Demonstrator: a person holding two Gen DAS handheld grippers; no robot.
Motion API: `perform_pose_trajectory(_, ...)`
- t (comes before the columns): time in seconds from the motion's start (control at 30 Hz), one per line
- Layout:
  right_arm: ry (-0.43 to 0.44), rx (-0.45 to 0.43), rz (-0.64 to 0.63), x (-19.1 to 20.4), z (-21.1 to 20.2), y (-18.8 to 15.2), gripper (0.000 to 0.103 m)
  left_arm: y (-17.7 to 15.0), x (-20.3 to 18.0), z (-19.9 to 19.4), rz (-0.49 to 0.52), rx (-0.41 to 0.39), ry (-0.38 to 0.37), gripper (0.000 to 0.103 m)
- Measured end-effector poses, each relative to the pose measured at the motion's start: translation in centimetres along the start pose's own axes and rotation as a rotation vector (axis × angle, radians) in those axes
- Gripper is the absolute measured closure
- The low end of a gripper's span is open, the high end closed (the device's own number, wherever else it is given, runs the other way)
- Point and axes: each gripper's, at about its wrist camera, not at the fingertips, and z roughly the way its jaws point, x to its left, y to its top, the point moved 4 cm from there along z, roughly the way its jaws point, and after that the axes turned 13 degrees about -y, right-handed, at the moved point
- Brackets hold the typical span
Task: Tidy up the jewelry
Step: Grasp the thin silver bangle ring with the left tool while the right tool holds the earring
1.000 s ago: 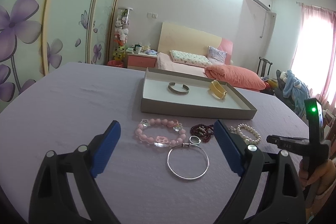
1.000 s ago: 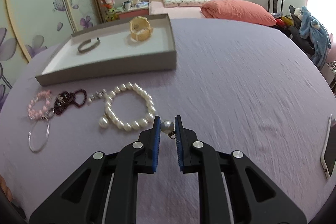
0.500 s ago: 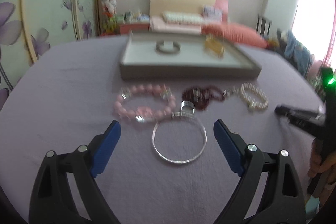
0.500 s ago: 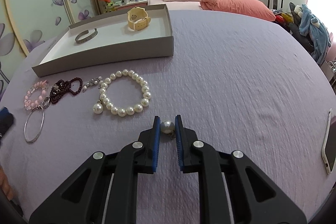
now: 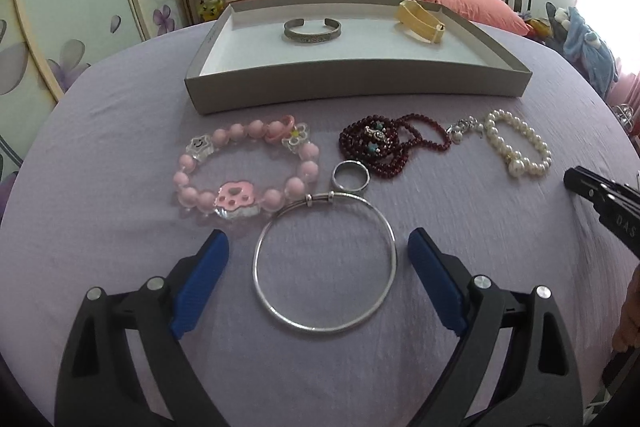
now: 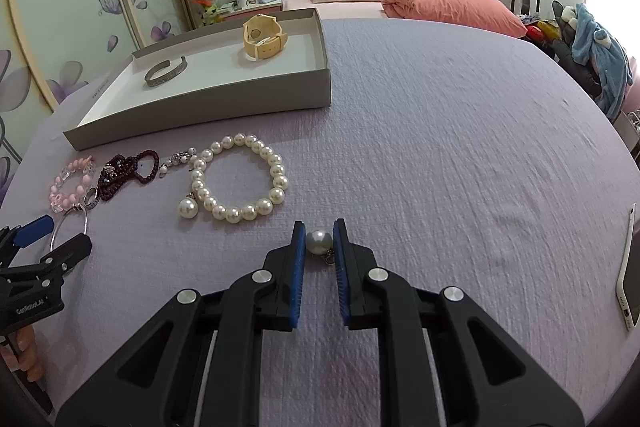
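While the left gripper [image 5: 316, 259] hangs spread wide over the silver bangle [image 5: 325, 263] in the left wrist view, pads flanking it at 9 and 3 o'clock without touching, the box [image 5: 360, 83] sits at 12 with a cuff [image 5: 313, 30] and yellow watch [image 5: 420, 22] already in. In the right wrist view, the right gripper [image 6: 319, 241] pinches a loose pearl pendant [image 6: 319, 240], pearl bracelet [image 6: 236, 183] at 10 o'clock. Step looks like bangle pickup; next: drop lower, close across the thin rim, carry to box.

Left tool [image 5: 318, 269] jaws wide, angled down; right tool [image 6: 319, 241] jaws nearly closed
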Motion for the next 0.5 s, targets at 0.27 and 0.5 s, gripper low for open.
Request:
perform_pose_trajectory(0.27, 0.001, 0.000, 0.002, 0.0, 0.0, 0.0, 0.088, 0.3, -0.2, -0.6, 0.014, -0.023, -0.025, 0.036)
perform_pose_trajectory(0.5, 0.007, -0.001, -0.002, 0.3, -0.4, -0.4, 0.088, -0.7, 0.7, -2.4, 0.001, -0.060, -0.022, 0.036)
